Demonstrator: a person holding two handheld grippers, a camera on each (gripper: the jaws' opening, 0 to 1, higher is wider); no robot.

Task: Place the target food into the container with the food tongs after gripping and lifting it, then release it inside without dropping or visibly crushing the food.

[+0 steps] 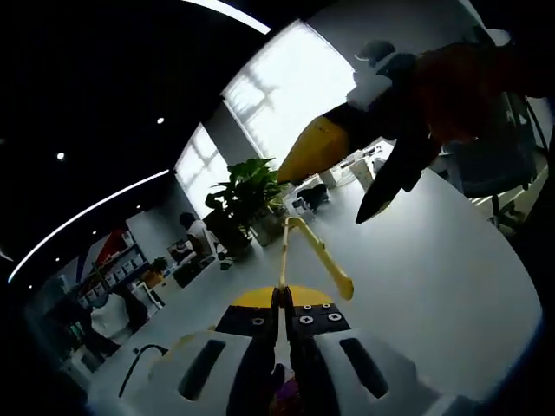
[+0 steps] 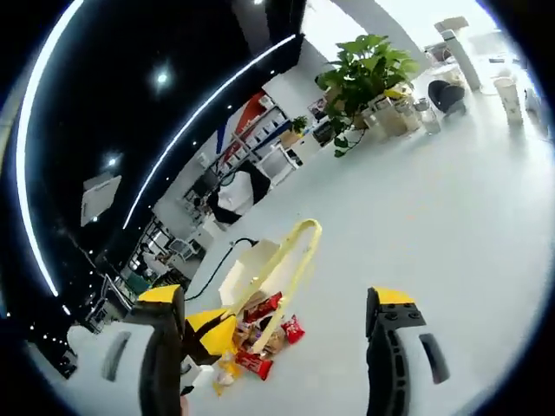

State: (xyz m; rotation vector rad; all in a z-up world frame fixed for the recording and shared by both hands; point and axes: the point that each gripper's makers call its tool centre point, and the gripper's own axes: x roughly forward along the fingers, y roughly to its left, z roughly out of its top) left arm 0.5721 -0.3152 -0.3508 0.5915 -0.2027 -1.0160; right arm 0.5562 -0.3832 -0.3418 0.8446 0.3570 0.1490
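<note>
My left gripper (image 1: pixel 284 299) is shut on one arm of the yellow food tongs (image 1: pixel 316 247), whose other arm hangs free over the white table (image 1: pixel 434 277). The right gripper (image 1: pixel 381 186) comes in from the upper right, above the tongs and apart from them. In the right gripper view the tongs (image 2: pixel 290 256) rise from the left gripper (image 2: pixel 208 334). Their tips are down among several small red snack packets (image 2: pixel 260 334). A white box-like container (image 2: pixel 245 270) sits just behind the packets. My right gripper (image 2: pixel 276 303) stands open with nothing between its jaws.
A black cable (image 2: pixel 212 264) runs past the white container. A potted plant (image 2: pixel 364 61) and cups (image 2: pixel 507 95) stand at the table's far end. People sit at desks in the background (image 1: pixel 195 230). Bare tabletop spreads to the right (image 2: pixel 451 208).
</note>
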